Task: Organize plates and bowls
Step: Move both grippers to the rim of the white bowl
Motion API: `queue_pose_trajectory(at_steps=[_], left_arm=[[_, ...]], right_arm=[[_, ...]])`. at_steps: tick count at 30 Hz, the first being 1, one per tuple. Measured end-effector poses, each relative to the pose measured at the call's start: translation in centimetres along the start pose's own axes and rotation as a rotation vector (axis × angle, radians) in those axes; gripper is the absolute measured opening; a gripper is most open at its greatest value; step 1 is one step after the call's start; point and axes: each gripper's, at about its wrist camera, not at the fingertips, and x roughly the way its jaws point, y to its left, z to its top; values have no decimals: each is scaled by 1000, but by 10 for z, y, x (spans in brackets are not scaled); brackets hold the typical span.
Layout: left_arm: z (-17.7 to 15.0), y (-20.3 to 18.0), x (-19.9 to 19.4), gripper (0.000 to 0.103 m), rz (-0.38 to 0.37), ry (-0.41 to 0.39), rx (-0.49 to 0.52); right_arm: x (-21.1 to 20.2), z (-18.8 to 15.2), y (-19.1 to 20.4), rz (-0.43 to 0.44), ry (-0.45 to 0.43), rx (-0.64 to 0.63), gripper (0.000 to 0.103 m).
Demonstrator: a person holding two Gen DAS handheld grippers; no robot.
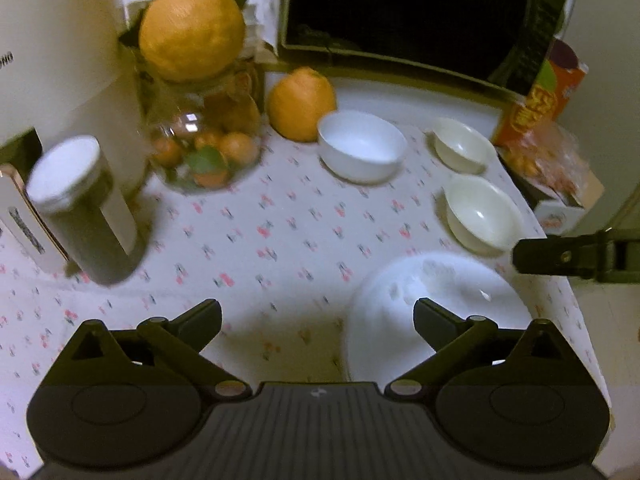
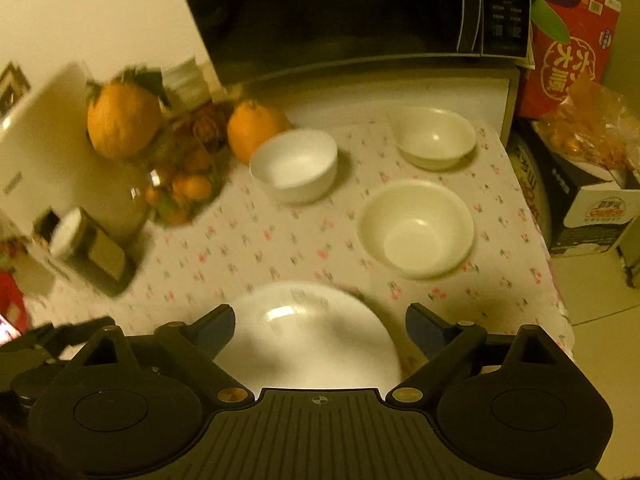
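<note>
2 wrist views, steep downward, close; both share plate (image 1: pixel 436 304), slightly blurred.

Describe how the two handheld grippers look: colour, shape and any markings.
Both are matte black. The left gripper has a ribbed centre panel with a small crosshair mark, two round housings, brass-coloured pivot pins, angled link arms and black fingers. The right gripper is built the same, but its pads look dark blue.
</note>
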Motion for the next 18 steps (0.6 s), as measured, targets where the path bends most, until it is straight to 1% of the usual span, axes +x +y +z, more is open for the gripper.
queue_pose_trajectory(at_steps=[3,6,9,14,18], left_arm=[[14,2,2,102,23,-12,-15],[26,4,6,102,33,-21,-37],[39,4,13,102,36,-33,-64],[58,4,31,102,51,-62,-102],[71,8,52,102,33,-81,-163]], right_arm=[[1,14,1,10,-5,19,97],[6,28,1,1,-18,28,97],[14,44,0,12,-41,42,97],[38,68,-3,43,-61,47,97],[61,84,-9,65,-74,67,97]])
